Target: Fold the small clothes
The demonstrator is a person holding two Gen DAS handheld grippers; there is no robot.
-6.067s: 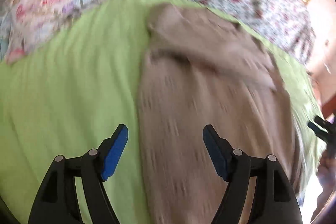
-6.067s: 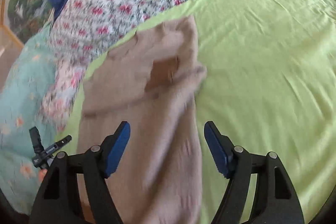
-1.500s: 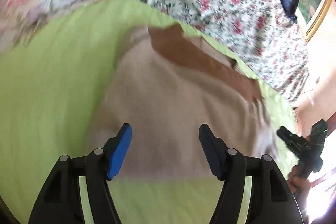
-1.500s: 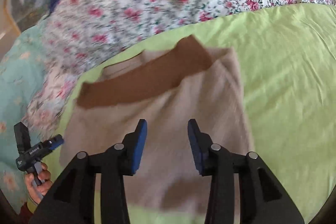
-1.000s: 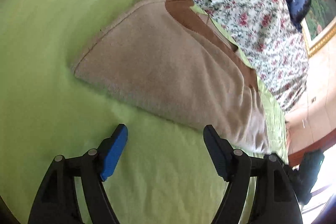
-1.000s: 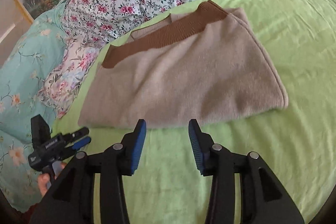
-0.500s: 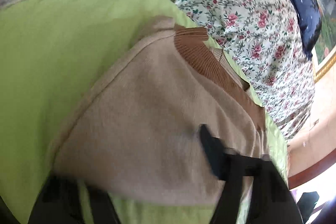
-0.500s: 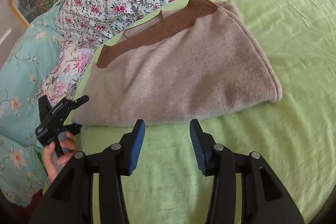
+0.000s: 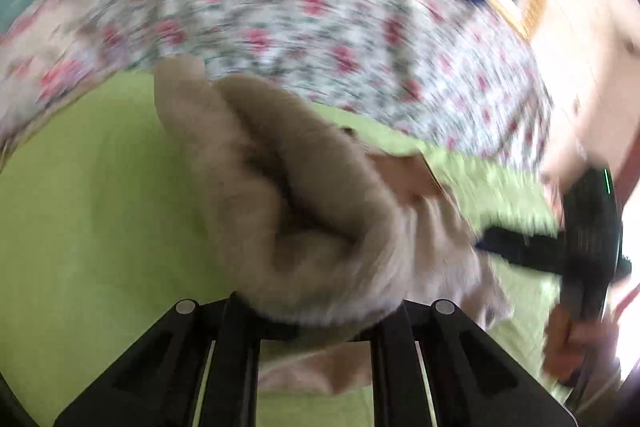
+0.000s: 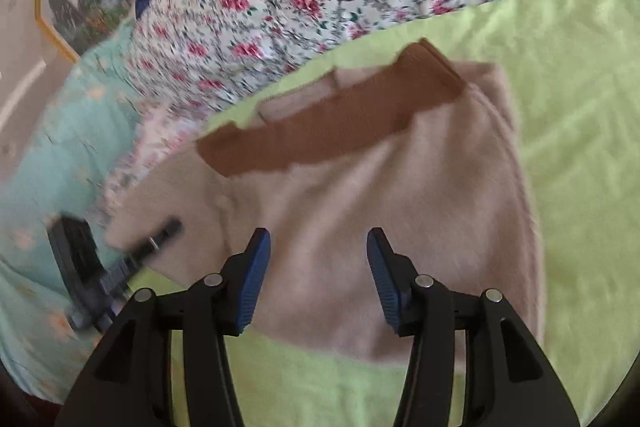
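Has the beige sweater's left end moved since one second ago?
Yes. The left gripper, jaws just closed on the beige sweater, has lifted that end off the green sheet, bunched toward the floral quilt.

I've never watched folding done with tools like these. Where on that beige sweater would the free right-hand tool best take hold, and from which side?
Probably the near folded edge of the beige sweater, from the side closest to the right tool, whose jaws stand open just above it. That edge lies flat on the green sheet, layers stacked, so the fingers can slide under. The left tool already pinches the left corner.

Left hand-held gripper fingertips under sweater
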